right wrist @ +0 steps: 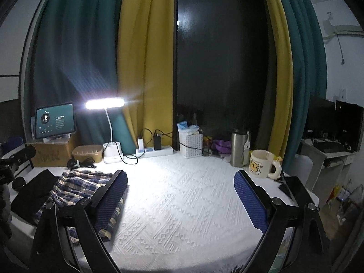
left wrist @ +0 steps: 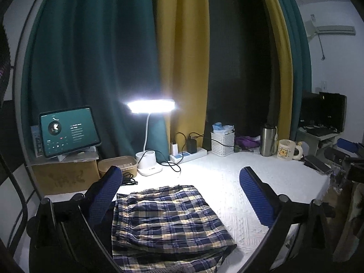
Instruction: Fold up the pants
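The left gripper stood with its jaws spread wide, nothing clamped between the blue pads, pointing forward and slightly downward. The right gripper matched it: jaws wide apart, blue pads bare, tilted gently down, gripping nothing.

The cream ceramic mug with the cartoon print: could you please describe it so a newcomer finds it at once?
Start at the white textured tablecloth and go to its far right corner. Beside the tall steel flask stands the cream ceramic mug, the only handled, printed vessel there.
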`<state>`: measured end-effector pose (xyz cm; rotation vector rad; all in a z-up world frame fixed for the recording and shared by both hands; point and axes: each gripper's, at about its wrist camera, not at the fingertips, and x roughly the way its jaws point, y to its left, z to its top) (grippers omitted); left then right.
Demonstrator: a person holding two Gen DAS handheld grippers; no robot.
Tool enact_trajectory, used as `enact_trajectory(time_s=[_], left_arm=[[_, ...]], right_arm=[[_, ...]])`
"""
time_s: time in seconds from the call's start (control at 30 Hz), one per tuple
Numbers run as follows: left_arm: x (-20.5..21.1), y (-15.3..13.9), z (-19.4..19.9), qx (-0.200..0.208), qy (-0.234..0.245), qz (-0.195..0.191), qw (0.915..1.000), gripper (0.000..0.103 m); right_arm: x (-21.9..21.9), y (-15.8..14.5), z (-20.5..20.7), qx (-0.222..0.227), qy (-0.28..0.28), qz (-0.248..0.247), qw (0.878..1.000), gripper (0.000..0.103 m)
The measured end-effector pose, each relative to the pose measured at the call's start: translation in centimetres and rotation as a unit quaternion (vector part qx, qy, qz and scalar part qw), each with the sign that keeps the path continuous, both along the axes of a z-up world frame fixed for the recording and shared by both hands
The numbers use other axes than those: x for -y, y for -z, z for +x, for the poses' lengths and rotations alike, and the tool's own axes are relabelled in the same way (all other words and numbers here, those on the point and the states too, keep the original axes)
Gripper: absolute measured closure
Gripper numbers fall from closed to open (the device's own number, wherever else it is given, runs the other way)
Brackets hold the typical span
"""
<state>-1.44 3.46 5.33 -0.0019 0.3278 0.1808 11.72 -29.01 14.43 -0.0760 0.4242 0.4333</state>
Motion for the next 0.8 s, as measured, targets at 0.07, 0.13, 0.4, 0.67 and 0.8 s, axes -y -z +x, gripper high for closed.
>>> enact_trajectory(time_s=[0.07, 0.13, 0.4, 0.67, 0.8], left_arm=[[-0.3, 0.0, -0.3, 0.002, -0.002, -0.004, 1.0, 0.001], [-0.7, 0.1, -0.5, 0.005, -0.004, -0.005, 1.0, 0.001], [-1.6, 0.7, -0.6, 0.004, -0.01, -0.003, 0.9999, 0.001], [-1.8, 0.8, -0.8, 0.003, -0.009, -0.005, 0.9999, 0.001], [-1.8, 0.8, -0.9, 0.003, -0.007, -0.004, 1.0, 0.001]], right_arm=[[-0.1, -0.2, -0.2, 0.004, -0.001, 0.004, 1.0, 0.007], [-0.2, -0.4, -0.3, 0.005, -0.004, 0.004, 1.0, 0.007], [-1.3, -0.3, -0.2, 0.002, -0.011, 0.003, 1.0, 0.007], [-1.7, 0.0, -0.2, -0.003, -0.014, 0.002, 1.0, 0.007], [-1.8, 0.0, -0.2, -0.004, -0.014, 0.003, 1.0, 0.007]])
